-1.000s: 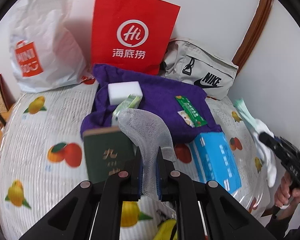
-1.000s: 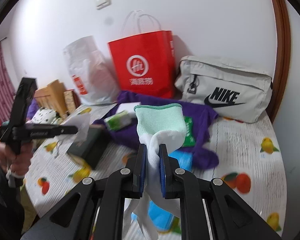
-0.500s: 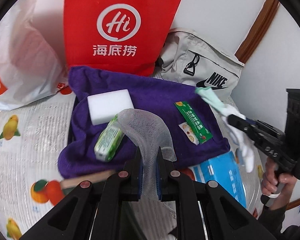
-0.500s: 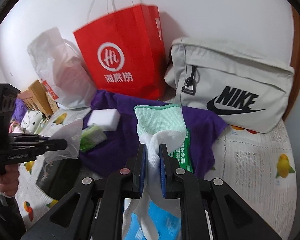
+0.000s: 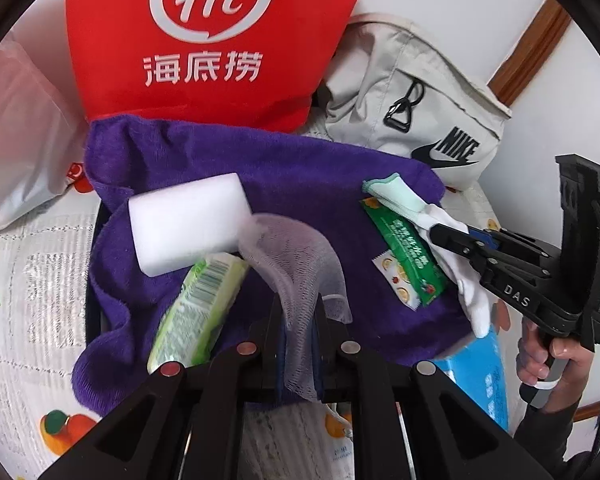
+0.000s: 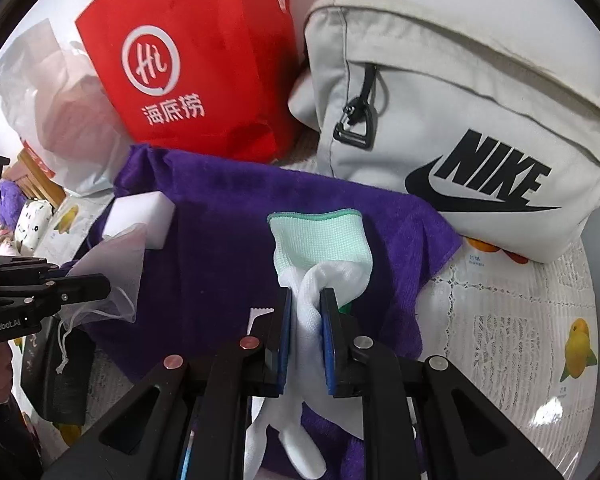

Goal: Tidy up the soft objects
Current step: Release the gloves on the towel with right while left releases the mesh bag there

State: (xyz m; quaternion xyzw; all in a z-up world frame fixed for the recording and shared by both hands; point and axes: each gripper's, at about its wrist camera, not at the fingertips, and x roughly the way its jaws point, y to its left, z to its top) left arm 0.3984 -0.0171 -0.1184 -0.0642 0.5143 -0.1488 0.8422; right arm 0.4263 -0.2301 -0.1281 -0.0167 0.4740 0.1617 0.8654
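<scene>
My left gripper (image 5: 299, 312) is shut on a white mesh bag (image 5: 300, 256) and holds it over the purple towel (image 5: 292, 176). My right gripper (image 6: 307, 300) is shut on a white glove with a green cuff (image 6: 320, 240), also above the purple towel (image 6: 220, 248). In the left wrist view the right gripper (image 5: 440, 236) and its glove (image 5: 404, 200) hang over the towel's right side. In the right wrist view the left gripper (image 6: 96, 284) and mesh bag (image 6: 112, 268) are at the left. On the towel lie a white sponge (image 5: 188, 224), a green tissue pack (image 5: 196, 312) and a green sachet (image 5: 404, 260).
A red paper bag (image 5: 212, 40), a grey Nike bag (image 6: 460, 128) and a white plastic bag (image 5: 16, 128) stand at the back against the wall. A blue packet (image 5: 480, 376) lies off the towel's right corner. A dark box (image 6: 60, 380) lies at the left. The fruit-print tablecloth (image 6: 520, 340) covers the table.
Both grippers have moved forward toward the towel and the bags, each still holding its item. The right gripper with the glove has come over the towel's right side.
</scene>
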